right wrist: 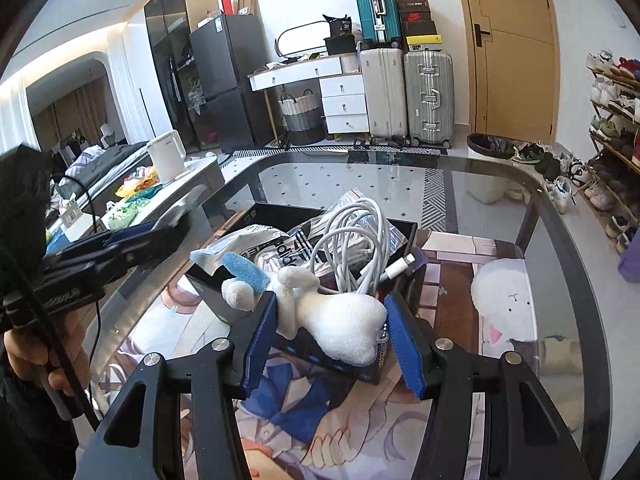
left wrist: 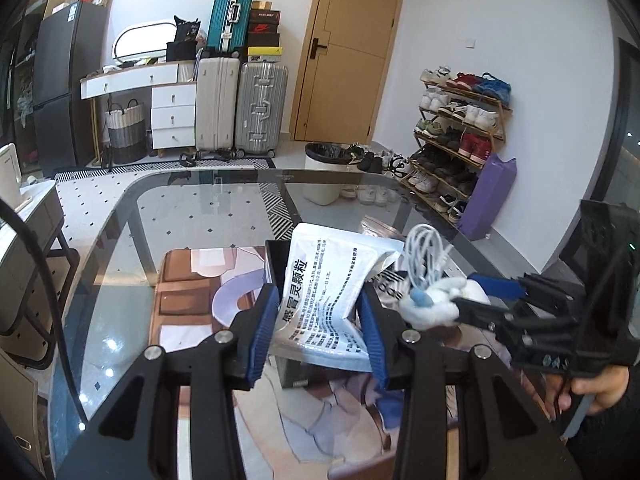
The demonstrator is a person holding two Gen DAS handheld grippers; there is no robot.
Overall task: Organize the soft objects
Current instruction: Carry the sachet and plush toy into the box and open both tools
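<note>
I have 2 tools over the black box (right wrist: 404, 236) at the middle of the glass bench (right wrist: 560, 264). My left tool (left wrist: 318, 320) pinches 1 white printed sachet (left wrist: 328, 280) between its blue pads; the sachet stands upright and buckled, its long axis running away from me, its lower end above the box's near-left corner. My right tool (right wrist: 332, 336) has its jaws fairly wide around 1 white plush toy (right wrist: 340, 324); the left pad touches it, the right pad looks just clear, so I cannot tell if it is truly gripped. The plush lies across the box's near rim, long axis running left to right, head with 1 blue ear towards the left tool. Inside I count 1 coiled white cable (right wrist: 356, 240) and 1 clear printed bag (right wrist: 280, 244).
</note>
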